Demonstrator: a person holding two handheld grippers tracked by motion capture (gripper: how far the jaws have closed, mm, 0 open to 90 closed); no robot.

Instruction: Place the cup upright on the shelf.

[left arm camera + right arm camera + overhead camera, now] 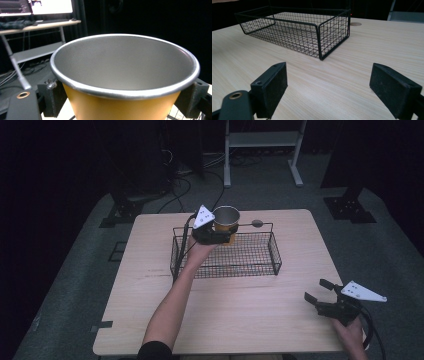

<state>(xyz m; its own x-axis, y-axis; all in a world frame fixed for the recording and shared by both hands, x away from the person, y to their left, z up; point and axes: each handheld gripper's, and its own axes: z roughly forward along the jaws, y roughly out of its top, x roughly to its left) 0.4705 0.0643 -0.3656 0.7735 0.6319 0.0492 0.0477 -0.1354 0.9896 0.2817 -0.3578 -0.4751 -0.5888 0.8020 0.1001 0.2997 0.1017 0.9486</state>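
A yellow cup with a steel rim and grey inside (226, 223) (125, 75) is held upright over the far left part of the black wire basket (260, 266). My left gripper (220, 236) (125, 100) is shut on the cup, its pads (52, 98) pressed against both sides just under the rim. My right gripper (316, 290) (329, 87) stands open near the table's front right corner, nothing between its pads (273, 85). The basket (322, 32) lies ahead of it and looks empty.
The wooden table (225, 315) has a round grommet hole (257, 223) (355, 24) behind the basket. A white metal stand (262, 150) and cables are on the floor beyond the table. A desk with a monitor (37, 15) stands in the background.
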